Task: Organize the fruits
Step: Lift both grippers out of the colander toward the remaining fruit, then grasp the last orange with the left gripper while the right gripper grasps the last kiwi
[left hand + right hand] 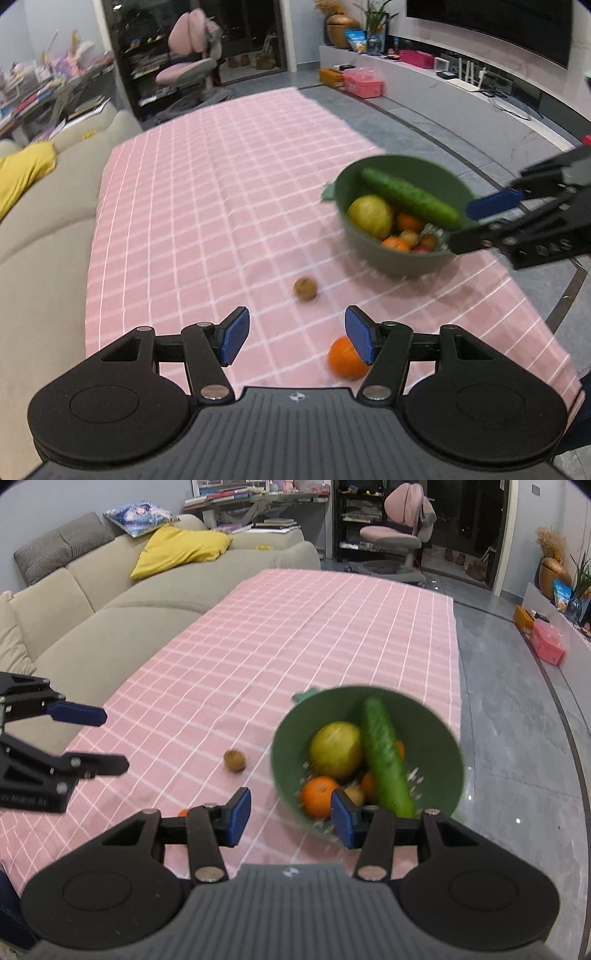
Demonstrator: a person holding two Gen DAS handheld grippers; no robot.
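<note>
A green bowl [391, 258] [436, 720] stands at the right edge of the pink checked tablecloth [221, 206]. It holds a cucumber [410, 197] [386, 757], a yellow-green fruit [370, 216] [336, 749], oranges [318, 795] and smaller fruits. A brown kiwi [306, 288] [234, 761] lies loose on the cloth. A loose orange [345, 359] lies by my left gripper's right finger. My left gripper [296, 339] is open and empty above the cloth. My right gripper [290, 818] is open and empty at the bowl's near rim.
A beige sofa [110, 620] with a yellow cushion [181, 548] runs along the table's left side. Grey floor [517, 738] lies right of the table. A pink chair [192, 59] and shelves stand beyond the far end.
</note>
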